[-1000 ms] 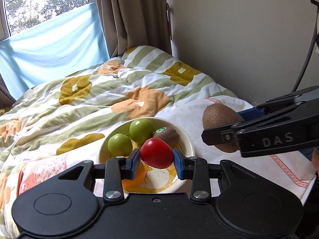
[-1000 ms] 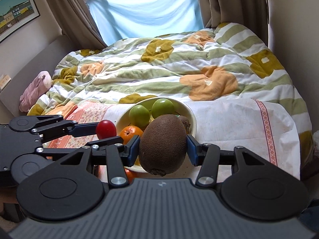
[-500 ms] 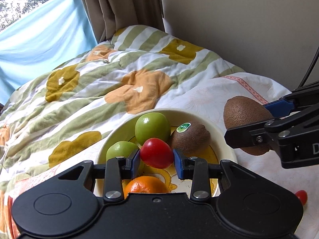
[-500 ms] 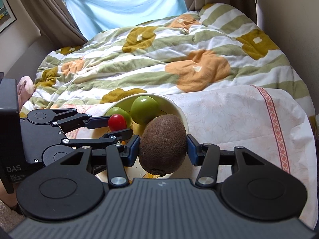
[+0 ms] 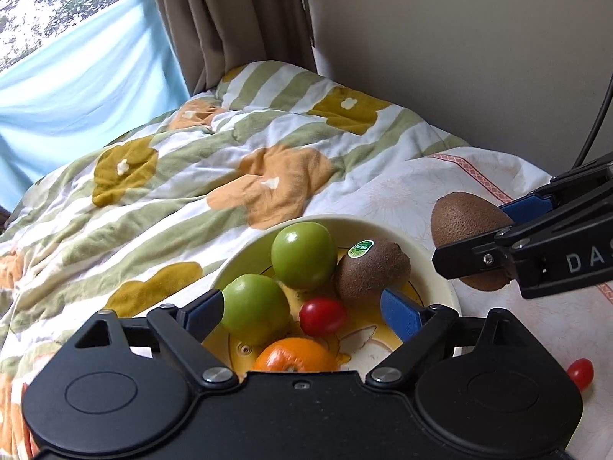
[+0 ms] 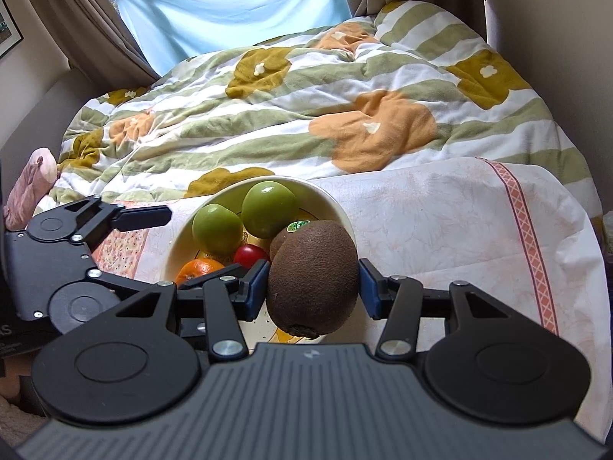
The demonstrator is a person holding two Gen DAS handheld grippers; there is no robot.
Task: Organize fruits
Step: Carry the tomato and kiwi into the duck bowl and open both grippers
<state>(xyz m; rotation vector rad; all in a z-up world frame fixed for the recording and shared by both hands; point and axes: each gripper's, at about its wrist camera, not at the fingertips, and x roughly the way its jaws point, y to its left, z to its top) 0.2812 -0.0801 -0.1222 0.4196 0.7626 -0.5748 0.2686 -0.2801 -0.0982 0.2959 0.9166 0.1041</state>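
Left gripper [image 5: 302, 308], jaws opening and spread wide over the bowl [image 5: 433, 268], its blue pads clear of the small red tomato [image 5: 323, 316] lying in the bowl between them. Right gripper [image 6: 313, 281], clamped on a brown kiwi [image 6: 314, 278] held at the bowl's right rim. The bowl also holds two green apples [image 5: 302, 255], an orange [image 5: 293, 356] and a stickered kiwi [image 5: 373, 268]. A second tomato [image 5: 580, 372] lies on the white cloth [image 6: 440, 222] right of the bowl; a flowered quilt [image 6: 306, 115] covers the bed beyond.
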